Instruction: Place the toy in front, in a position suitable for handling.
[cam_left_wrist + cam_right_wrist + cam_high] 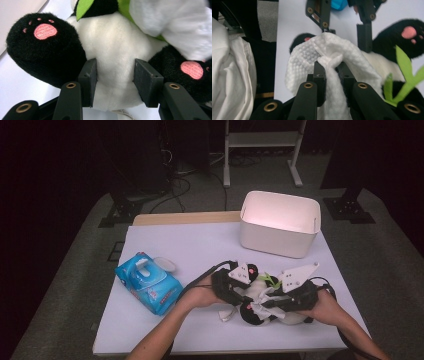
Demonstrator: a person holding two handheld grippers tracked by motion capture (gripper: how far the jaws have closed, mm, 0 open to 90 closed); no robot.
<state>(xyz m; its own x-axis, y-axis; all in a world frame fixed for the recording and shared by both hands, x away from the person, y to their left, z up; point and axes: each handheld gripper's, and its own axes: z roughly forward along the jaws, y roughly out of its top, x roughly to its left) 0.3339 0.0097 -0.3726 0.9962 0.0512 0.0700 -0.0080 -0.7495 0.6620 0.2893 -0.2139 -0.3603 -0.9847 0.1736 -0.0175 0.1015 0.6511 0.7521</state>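
White tabletop (210, 245) carries everything: the white bin (280, 224) at the far side, the blue wipes pack (148, 282) to your left, and the plush panda (260, 302) lying near the front edge between your hands. You appear to be wiping the panda clean. Your left gripper (115, 75) clamps its white belly, jaws pressing into the fur between the two black feet with pink pads, so keep that hold firm and steady while the other hand works. Your right gripper (329, 70) has its jaws pinched tight on a bunched white wipe (324, 50), which drapes over the panda's body just beside the green leaf (403, 72). Drag the wipe with light, short strokes along the fur, pressing with the loose cloth rather than the jaw tips, and avoid snagging the leaf.
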